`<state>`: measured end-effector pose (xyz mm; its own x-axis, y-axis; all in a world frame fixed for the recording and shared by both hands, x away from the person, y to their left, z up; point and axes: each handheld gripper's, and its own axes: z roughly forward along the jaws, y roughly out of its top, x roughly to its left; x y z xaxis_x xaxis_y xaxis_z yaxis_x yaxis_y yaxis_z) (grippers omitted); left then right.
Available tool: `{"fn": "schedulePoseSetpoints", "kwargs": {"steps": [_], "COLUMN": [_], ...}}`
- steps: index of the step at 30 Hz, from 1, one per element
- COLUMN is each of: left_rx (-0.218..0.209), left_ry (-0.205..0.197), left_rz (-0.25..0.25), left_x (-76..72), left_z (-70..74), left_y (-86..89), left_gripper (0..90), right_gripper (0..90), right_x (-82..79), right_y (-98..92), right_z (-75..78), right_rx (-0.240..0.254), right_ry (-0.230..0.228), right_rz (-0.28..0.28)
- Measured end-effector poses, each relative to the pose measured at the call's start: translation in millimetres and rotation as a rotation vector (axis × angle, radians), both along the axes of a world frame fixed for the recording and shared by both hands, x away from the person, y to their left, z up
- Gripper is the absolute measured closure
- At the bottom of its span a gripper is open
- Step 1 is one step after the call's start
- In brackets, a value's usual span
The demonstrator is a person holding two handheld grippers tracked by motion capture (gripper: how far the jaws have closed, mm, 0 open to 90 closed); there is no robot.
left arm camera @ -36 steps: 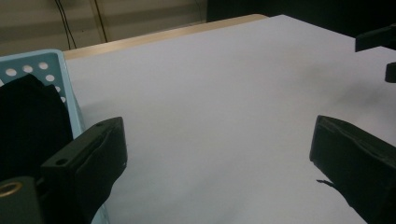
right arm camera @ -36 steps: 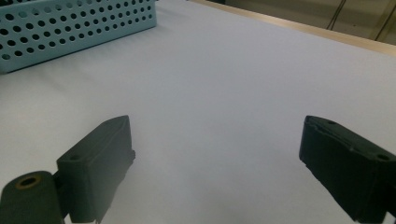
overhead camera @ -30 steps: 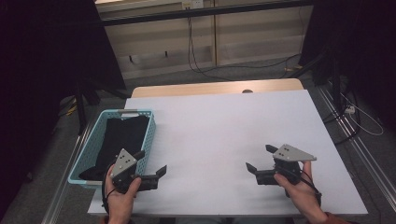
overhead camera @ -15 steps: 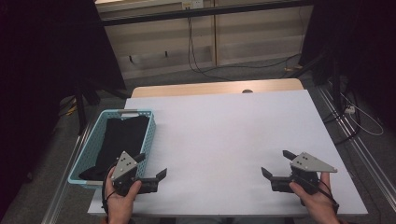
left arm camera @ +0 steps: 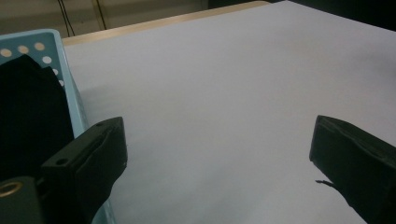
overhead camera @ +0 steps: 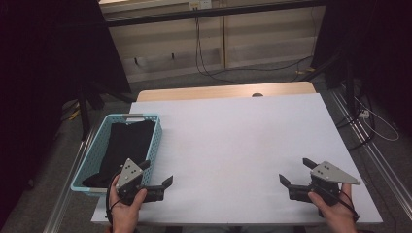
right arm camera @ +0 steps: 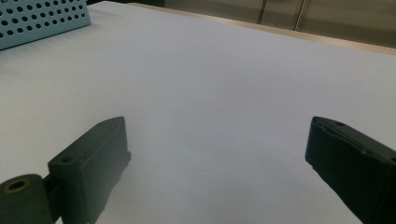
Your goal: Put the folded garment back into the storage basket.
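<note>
Lately the right gripper (overhead camera: 294, 178) has drawn back toward the near right corner of the table (overhead camera: 243, 141), where a second ago it sat further in over the white top; the left gripper (overhead camera: 158, 178) has hardly shifted, resting just beside the near end of the basket (overhead camera: 158, 138); that retreat suggests both hands are settling at a ready pose, with no reach yet begun toward the black cloth (overhead camera: 124, 143), which lies folded inside the basket at the table's left edge. Both sets of jaws stand wide apart, holding nothing, with bare white surface between them in each gripper view. By count: one basket, pale blue with punched holes; one dark cloth in it, as far as can be told; two grippers; one table.
</note>
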<state>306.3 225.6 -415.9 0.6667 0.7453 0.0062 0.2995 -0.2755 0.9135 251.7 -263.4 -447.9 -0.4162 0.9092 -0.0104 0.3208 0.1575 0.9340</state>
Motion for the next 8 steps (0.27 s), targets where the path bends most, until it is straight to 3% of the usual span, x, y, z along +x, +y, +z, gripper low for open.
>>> {"fn": "schedulePoseSetpoints", "kwargs": {"steps": [8], "left_rx": [-0.001], "left_ry": [0.020], "left_rz": [0.012], "left_x": [0.3], "left_z": [-1.1], "left_y": [0.5], "left_gripper": [4.3], "right_gripper": [5.2], "right_x": [1.9], "right_y": [2.0], "right_z": [0.3], "right_rx": [0.003], "right_ry": [-0.018], "right_rz": [0.005]}}
